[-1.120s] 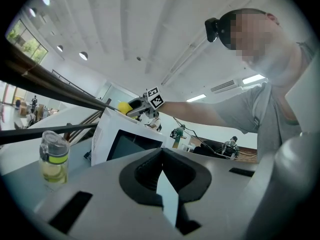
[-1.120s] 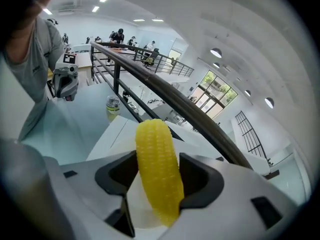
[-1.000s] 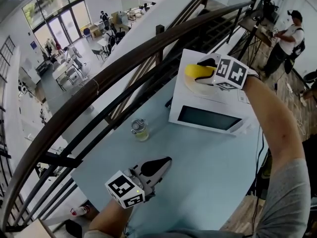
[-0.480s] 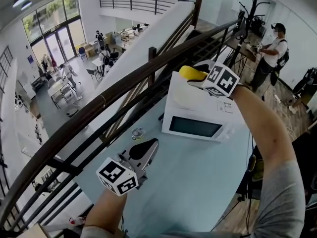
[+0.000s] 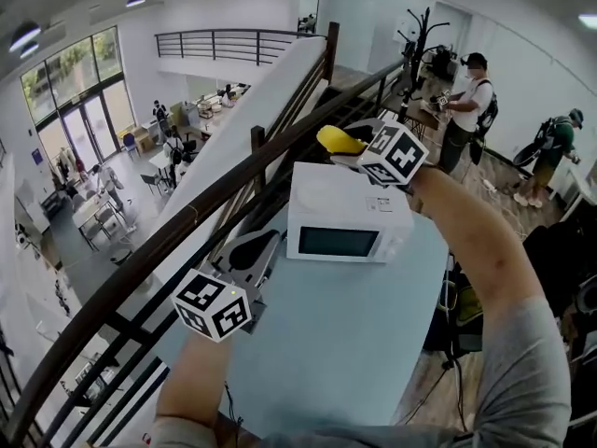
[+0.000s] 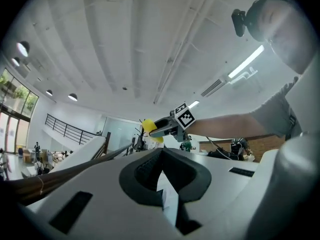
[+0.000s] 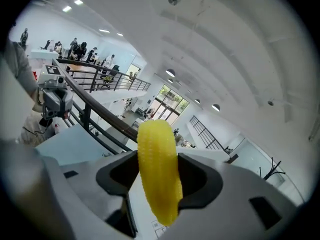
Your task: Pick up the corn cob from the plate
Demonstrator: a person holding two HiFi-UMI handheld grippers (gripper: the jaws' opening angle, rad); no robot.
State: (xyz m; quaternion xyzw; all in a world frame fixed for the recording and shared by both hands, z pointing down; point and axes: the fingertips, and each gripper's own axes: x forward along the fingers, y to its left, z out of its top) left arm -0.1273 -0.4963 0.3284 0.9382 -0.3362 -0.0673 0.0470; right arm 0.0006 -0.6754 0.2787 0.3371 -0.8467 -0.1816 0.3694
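My right gripper [image 5: 347, 149] is shut on a yellow corn cob [image 5: 338, 140] and holds it in the air above the white microwave [image 5: 347, 220]. In the right gripper view the cob [image 7: 158, 154] stands between both jaws, which press on its sides, with its top end jutting past them. My left gripper [image 5: 257, 248] hangs at the lower left over the table, jaws together with nothing between them. From the left gripper view I see the right gripper [image 6: 161, 130] and the cob [image 6: 148, 128] ahead. I cannot make out the plate on the microwave's top.
A light blue table [image 5: 373, 334] carries the microwave. A dark stair railing [image 5: 177, 222] runs diagonally along the table's left side, with an open hall far below. Two people [image 5: 471, 101] stand at the back right near a coat stand [image 5: 417, 26].
Both grippers have risen. The right one has carried the cob up and away from the microwave's top. The view has tilted up, showing more of the room.
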